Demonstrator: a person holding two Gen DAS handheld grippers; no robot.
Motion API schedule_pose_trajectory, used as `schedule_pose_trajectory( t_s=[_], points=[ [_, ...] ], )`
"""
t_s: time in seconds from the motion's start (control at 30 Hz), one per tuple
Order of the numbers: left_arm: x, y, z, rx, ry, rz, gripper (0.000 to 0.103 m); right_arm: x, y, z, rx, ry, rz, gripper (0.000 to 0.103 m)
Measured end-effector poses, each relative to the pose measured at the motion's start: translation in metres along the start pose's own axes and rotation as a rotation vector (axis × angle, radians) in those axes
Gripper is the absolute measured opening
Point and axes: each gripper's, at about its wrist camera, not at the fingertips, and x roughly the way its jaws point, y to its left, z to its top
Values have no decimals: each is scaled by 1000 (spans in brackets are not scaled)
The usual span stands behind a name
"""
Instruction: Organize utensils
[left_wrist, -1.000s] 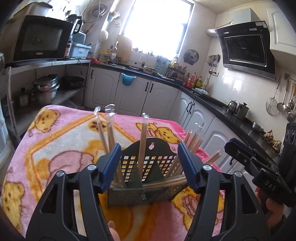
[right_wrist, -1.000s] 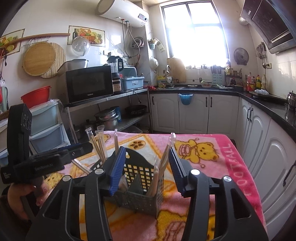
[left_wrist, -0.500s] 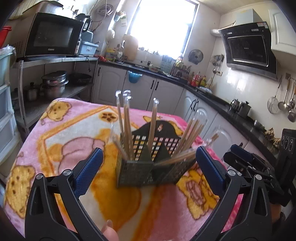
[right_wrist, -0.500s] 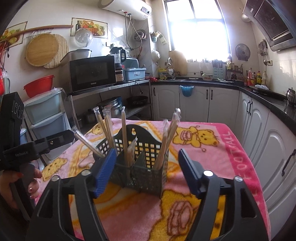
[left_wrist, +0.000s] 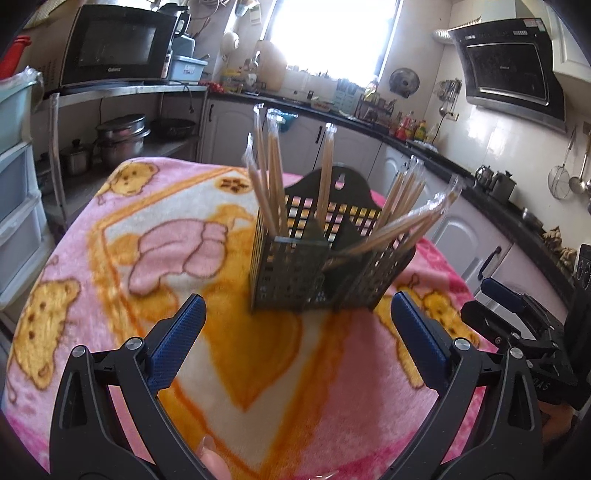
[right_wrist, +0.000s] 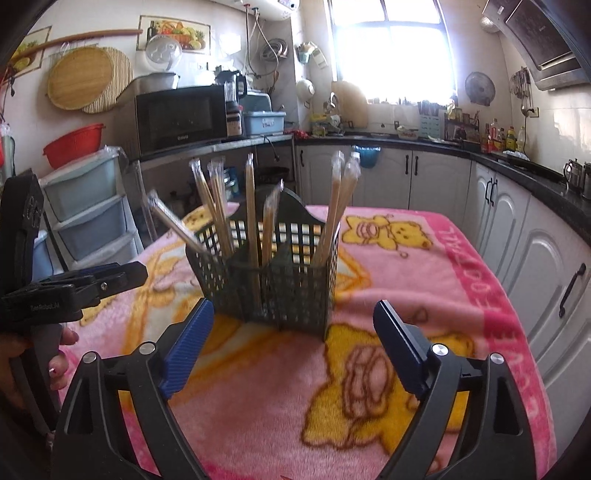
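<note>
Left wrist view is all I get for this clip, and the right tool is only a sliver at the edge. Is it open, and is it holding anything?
Observer: The right tool is open with nothing between its fingers. It faces the utensil basket without touching it.
Operator: Where does my left tool sit, seen from that side?
Observer: The left tool is left of the basket and apart from it, held by a hand.

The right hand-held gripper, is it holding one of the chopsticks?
No, the right hand-held gripper is open and empty, and the wrapped chopsticks all stand in the basket.
</note>
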Motion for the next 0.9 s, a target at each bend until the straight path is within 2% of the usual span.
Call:
schedule_pose_trajectory(
  t_s=[0.23, 0.47, 0.6, 0.73, 0.9],
  points=[
    [-1, 0, -20, 17, -9, 57, 92, 2, -4, -20, 35, 17, -24, 90],
    [-7, 1, -34, 14, -65, 80, 93, 2, -4, -39, 42, 22, -50, 92],
    [-9, 0, -41, 20, -97, 90, 93, -4, -2, -49, 34, -34, -66, 94],
    [-9, -8, -47, 51, -146, 203, 93, -15, 2, -55, 0, -130, -92, 96],
    [-16, -11, -53, 63, -225, 229, 93, -27, 8, -56, -26, -226, -94, 96]
  ],
)
